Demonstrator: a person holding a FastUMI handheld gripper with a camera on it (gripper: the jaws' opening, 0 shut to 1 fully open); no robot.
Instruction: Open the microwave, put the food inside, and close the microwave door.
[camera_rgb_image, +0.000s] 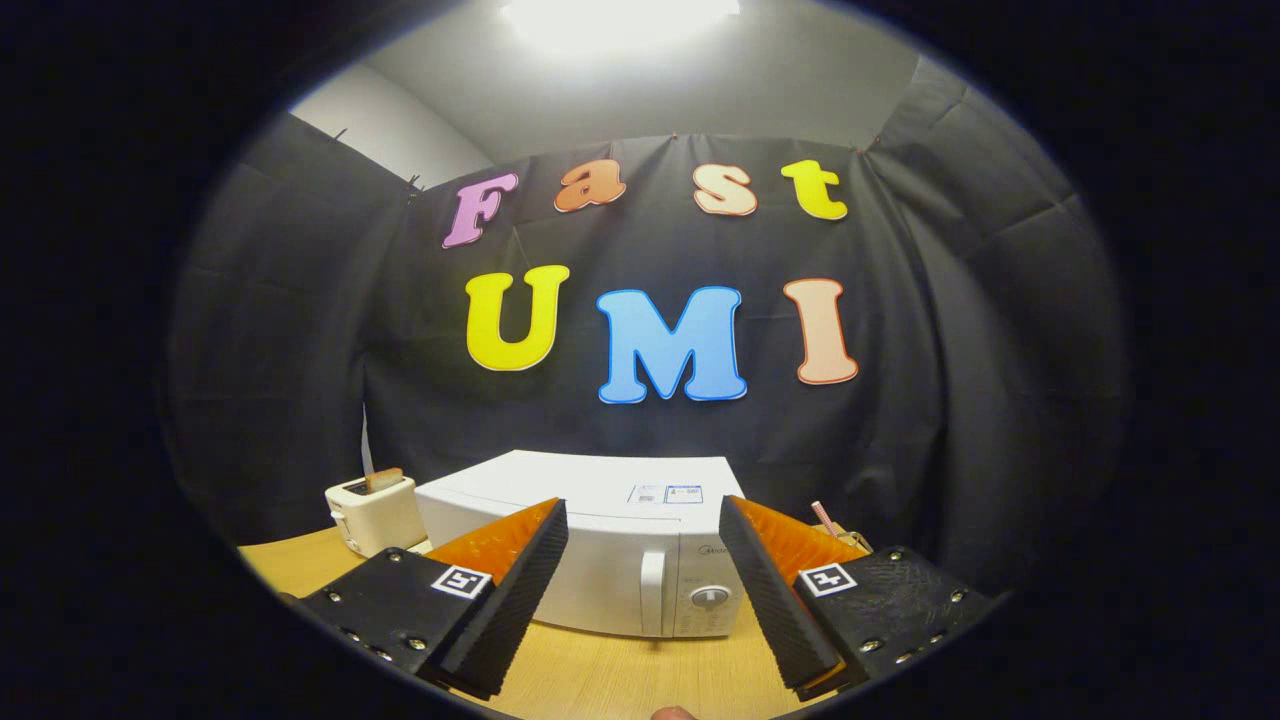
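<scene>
Beyond fingers, on wooden table (300, 570): microwave (600, 540), door shut, handle (652, 592) ahead between tips. Gripper (643, 560) spread wide, holding nothing. Opening step likely not begun; next calls for reaching handle. Toaster (372, 515) beside microwave.

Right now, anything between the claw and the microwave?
Gripper view: only bare table between the open claw and the closed microwave.
</scene>
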